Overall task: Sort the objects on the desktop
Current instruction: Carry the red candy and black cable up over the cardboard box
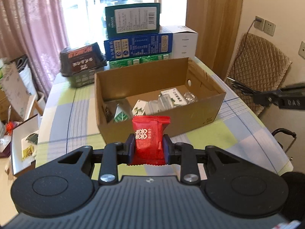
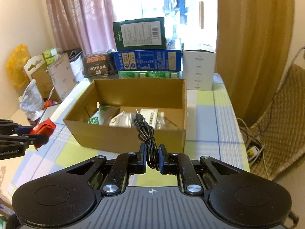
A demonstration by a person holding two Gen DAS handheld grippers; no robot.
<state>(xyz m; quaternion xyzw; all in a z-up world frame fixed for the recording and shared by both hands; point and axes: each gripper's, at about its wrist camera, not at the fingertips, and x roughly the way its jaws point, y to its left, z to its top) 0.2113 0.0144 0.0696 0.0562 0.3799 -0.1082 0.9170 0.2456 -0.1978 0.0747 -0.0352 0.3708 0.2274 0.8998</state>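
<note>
Meanwhile the left gripper pinches a red snack packet upright between its nearly closed fingers, just short of the near wall of the open cardboard box. The right gripper is clamped on a coiled black audio cable, its plug pointing toward the box, which sits on a checked tablecloth and holds several small packets.

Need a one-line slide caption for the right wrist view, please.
Right gripper shut on a coiled black audio cable, facing the open brown cardboard box on the checked tablecloth.
</note>
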